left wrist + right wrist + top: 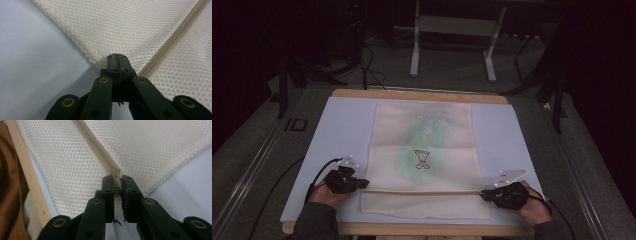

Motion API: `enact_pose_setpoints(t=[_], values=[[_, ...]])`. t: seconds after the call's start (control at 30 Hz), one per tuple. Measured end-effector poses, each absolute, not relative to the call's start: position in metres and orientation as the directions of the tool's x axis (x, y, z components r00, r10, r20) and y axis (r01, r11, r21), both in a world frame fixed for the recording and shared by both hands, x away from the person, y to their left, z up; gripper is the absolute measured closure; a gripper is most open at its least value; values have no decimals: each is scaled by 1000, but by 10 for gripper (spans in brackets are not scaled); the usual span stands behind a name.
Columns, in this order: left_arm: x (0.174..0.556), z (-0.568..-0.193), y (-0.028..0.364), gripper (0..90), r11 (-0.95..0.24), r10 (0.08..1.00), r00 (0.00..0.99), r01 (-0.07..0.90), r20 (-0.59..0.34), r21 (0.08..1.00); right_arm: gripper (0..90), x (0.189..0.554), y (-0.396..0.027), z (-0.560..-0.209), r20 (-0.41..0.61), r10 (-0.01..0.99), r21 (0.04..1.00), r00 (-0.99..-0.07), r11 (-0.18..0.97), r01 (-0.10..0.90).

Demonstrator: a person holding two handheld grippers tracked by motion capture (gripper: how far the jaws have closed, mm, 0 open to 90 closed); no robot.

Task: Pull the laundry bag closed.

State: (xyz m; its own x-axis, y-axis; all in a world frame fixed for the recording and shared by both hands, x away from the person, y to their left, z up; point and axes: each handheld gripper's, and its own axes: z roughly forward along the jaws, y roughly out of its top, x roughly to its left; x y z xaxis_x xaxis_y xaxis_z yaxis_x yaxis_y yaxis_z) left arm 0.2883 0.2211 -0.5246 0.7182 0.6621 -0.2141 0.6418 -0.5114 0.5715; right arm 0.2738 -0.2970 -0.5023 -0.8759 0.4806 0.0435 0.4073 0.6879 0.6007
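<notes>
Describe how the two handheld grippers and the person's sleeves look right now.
Both the left gripper and right gripper are black, with two flat jaws on linked arms with brass-coloured pivot rivets. Each carries a grey three-cornered plate on top and trails a black cable. The sleeves are dark grey-green.

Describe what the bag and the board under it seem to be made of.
Mesh bag: probably synthetic netting, cream and matt, shown by its regular honeycomb holes. Board: a pale, unvarnished wooden edge with faint grain, under a smooth light-blue sheet that may be plastic or foam.

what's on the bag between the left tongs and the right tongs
The cream zipper runs straight across the white mesh laundry bag from the left tongs to the right tongs, seen in the high view.
</notes>
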Motion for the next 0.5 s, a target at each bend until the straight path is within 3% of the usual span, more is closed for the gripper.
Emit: enact_pose_setpoints(t=[0.27,0.5], values=[[289,-525,222,893,-496,669,707,654,-230,571,643,272,-304,-503,67,515,655,-855,624,427],[287,-522,222,861,-499,655,721,637,-225,588,594,274,-309,-506,55,583,687,-811,567,454]])
